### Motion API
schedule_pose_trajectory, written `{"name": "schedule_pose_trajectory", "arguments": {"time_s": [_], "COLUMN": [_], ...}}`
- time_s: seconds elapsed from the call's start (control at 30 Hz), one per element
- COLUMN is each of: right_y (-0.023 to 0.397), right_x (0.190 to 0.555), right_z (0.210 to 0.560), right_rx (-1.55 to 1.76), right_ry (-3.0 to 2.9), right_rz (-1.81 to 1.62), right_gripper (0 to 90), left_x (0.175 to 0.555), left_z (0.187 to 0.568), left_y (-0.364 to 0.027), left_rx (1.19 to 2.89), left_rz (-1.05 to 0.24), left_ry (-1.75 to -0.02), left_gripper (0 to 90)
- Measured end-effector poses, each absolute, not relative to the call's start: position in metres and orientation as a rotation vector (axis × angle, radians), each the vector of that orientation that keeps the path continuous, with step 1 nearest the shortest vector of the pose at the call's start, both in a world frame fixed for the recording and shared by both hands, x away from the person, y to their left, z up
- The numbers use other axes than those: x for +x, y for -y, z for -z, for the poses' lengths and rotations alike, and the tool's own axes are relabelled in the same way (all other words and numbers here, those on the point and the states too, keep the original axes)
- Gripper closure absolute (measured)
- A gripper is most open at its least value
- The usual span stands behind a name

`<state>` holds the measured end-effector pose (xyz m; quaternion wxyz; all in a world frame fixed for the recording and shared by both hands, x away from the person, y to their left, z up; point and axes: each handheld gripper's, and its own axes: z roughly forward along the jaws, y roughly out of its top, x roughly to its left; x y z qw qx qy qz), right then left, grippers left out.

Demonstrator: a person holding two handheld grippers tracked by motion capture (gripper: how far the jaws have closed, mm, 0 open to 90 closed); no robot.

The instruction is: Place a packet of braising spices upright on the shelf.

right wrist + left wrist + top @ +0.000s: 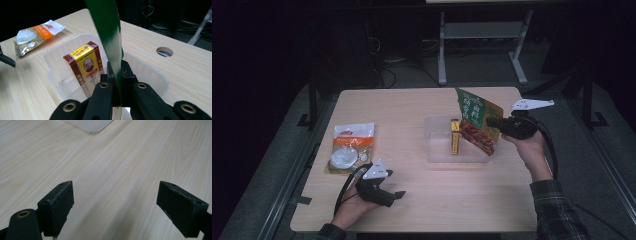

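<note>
The pouch (478,121) was held above the right end of the clear tray (435,152), pinched at its right edge by the right gripper (490,121), whose fingers were closed flat on it. It was judged light, limp and slick, best taken by a sealed edge. Its long axis stood tilted, top up and away, bottom toward the tray. A box (85,62) stood inside. The left gripper (399,194) rested on the worktop (412,107), fingers wide apart, empty.

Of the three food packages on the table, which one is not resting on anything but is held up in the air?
The green snack bag: the right gripper pinches its edge above the clear tray. The yellow-red box stands inside the tray; the orange-white packet lies flat.
</note>
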<state>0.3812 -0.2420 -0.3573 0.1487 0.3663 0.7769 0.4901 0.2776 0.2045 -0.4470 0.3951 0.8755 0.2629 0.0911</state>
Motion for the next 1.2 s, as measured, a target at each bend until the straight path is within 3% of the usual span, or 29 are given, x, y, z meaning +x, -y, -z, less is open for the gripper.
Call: {"name": "schedule_pose_trajectory", "arguments": {"time_s": [0.6,0.63,0.7,0.93,1.03,1.2], "right_y": [0.249,0.248,0.248,0.253,0.253,0.258], "right_x": [0.376,0.375,0.375,0.368,0.362,0.349], "right_z": [0.369,0.369,0.371,0.371,0.372,0.376], "right_rx": [1.081,1.078,1.089,1.12,1.133,1.137], "right_ry": [-2.254,-2.254,-2.252,-2.244,-2.246,-2.231], "right_rz": [-1.421,-1.416,-1.404,-1.407,-1.375,-1.343], "right_gripper": [88.4,86.0,71.0,35.9,28.5,26.1], "left_x": [0.279,0.279,0.279,0.279,0.279,0.278], "left_z": [0.452,0.451,0.451,0.451,0.451,0.451], "left_y": [-0.198,-0.198,-0.198,-0.199,-0.198,-0.198], "left_rx": [2.284,2.281,2.284,2.283,2.276,2.272], "left_rz": [-0.138,-0.137,-0.138,-0.128,-0.128,-0.136], "left_ry": [-0.659,-0.66,-0.654,-0.654,-0.656,-0.65], "left_gripper": [13.7,13.7,13.7,14.2,14.3,14.5]}}
